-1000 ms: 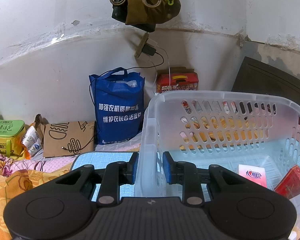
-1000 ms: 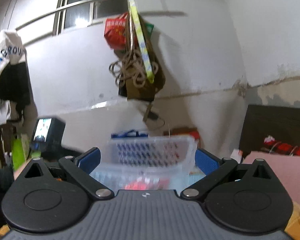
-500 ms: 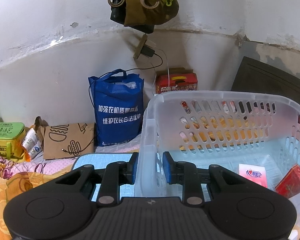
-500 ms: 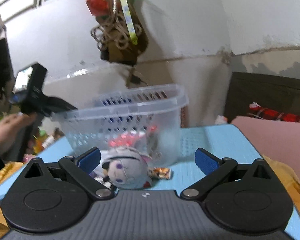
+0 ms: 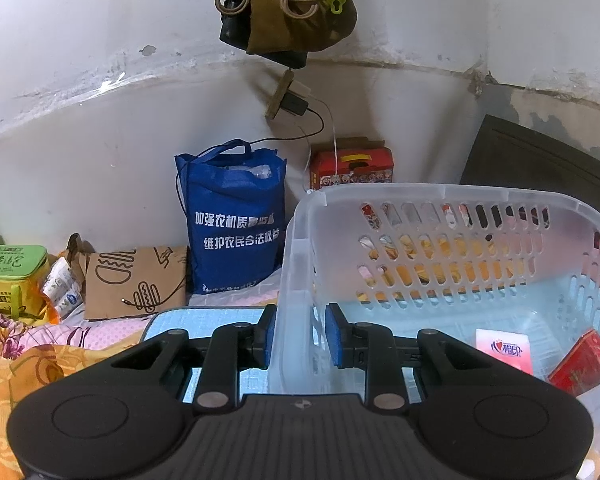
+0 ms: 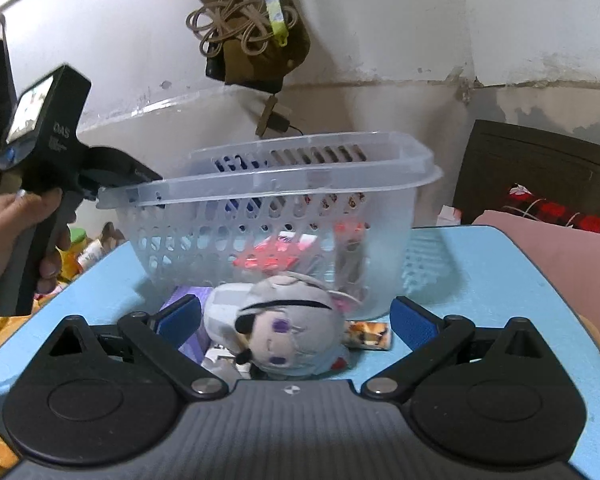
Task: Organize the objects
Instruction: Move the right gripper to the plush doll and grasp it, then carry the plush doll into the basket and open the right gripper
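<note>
Left wrist view, left gripper (image 5: 298, 338) pinching basket (image 5: 440, 194) rim, right gripper (image 6: 296, 314) agape — plush doll (image 6: 288, 334) between (untouched).

The basket (image 6: 284, 216) stands on the tabletop (image 6: 480, 264) with a tissue pack (image 5: 504, 350) and a box (image 5: 584, 362) in it, the plush doll (image 6: 284, 328) lies just before it, and behind it, by the wall, stand a tote bag (image 5: 236, 224) and a carton (image 5: 352, 168).

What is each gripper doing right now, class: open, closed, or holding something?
Left gripper: shut on the clear basket wall.
Right gripper: open, grey plush doll between its fingers, not gripped.
</note>
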A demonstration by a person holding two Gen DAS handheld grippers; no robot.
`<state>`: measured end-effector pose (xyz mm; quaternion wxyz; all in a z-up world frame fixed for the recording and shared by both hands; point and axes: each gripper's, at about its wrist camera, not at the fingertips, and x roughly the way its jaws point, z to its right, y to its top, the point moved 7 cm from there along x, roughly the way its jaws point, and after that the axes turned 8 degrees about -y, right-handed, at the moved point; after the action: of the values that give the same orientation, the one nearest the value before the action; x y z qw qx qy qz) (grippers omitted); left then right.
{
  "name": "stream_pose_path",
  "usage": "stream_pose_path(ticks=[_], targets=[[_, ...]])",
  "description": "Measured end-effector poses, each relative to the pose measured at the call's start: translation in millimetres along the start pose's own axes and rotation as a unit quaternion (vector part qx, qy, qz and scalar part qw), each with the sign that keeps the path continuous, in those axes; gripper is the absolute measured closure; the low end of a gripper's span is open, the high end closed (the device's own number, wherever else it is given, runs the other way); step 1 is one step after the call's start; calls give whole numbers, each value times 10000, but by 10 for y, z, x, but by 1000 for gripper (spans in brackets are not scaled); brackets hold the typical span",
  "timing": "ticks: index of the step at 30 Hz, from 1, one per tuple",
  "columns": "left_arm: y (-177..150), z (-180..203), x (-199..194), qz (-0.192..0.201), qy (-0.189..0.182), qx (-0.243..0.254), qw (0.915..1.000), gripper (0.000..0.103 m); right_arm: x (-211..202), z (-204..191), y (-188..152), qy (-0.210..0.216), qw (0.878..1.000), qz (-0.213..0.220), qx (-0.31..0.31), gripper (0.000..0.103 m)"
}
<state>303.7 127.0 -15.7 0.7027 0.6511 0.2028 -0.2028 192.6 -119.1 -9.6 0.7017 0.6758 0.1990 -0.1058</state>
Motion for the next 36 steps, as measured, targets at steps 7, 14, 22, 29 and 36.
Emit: stream_pose_path(ticks=[7,14,22,29,36], targets=[[4,5,0,16,2,28,10000,73,235,-143,-77,-133,9985,-518,71,0],[0,11,5,30,-31,29,10000,73,228,-67,-82,-50,9979,-604,234,12],[-3,4,16,51,30,57,10000,73,79,-16,18,-72,9996,-193,191,13],[-5,11,3,90,55,83,9999,73,-179,92,170,201,9993,275,127,13],[-10,7,-4,93,26,62,9999,73,-684,181,419,660,9937,897,108,13]])
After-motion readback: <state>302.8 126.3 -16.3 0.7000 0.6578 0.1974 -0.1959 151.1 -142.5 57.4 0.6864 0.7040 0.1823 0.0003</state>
